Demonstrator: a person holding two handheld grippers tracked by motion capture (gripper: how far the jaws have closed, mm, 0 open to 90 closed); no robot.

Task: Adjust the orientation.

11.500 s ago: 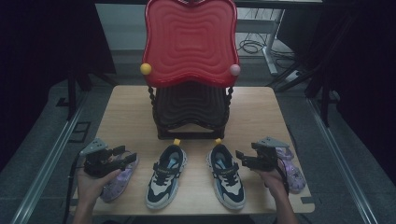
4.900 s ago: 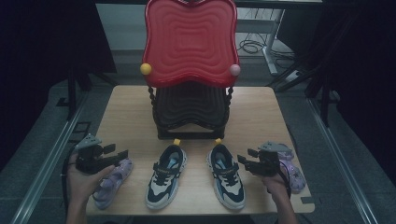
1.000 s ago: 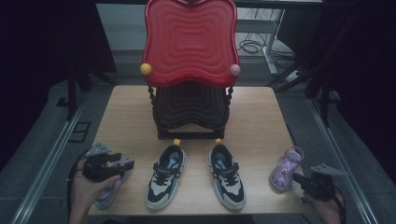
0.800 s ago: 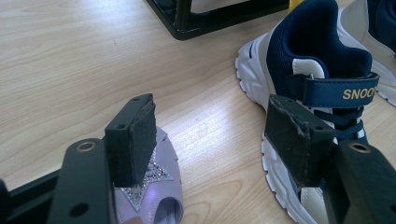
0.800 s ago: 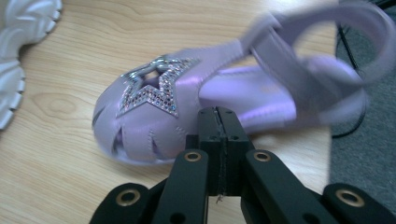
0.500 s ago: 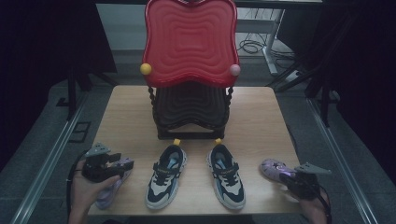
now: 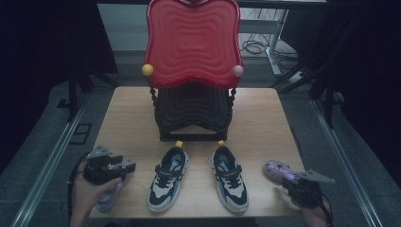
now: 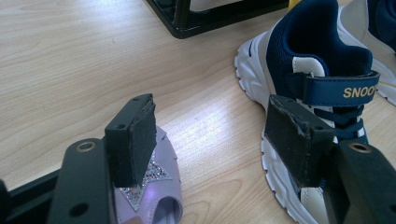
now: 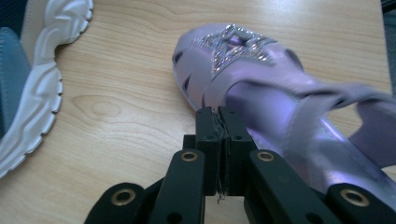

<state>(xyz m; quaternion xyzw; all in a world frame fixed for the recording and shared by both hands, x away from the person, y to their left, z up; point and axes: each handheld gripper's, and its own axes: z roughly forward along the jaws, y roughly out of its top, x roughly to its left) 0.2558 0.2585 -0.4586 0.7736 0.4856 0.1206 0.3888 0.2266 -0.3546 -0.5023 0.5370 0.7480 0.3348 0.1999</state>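
A light wooden table (image 7: 265, 118) stands in a dim room with dark curtains on both sides, a grey floor, and cables (image 7: 255, 47) lying behind it. At the back of the table sits a black tiered rack (image 7: 193, 113) topped by a red wavy tray (image 7: 191, 42) standing upright, with a yellow ball (image 7: 147, 70) and a pink ball (image 7: 237, 71) at its lower corners. Near the front edge, a pair of navy-and-white sneakers (image 7: 168, 177) lies side by side, toes toward the person. The left gripper (image 8: 210, 140) is released, jaws wide apart, hovering over a purple sandal (image 8: 149, 196) just beside the left sneaker. The right gripper (image 9: 219, 140) has its jaws clenched together, lying against the side of the other purple sandal (image 9: 261, 79); whether anything is pinched cannot be told.
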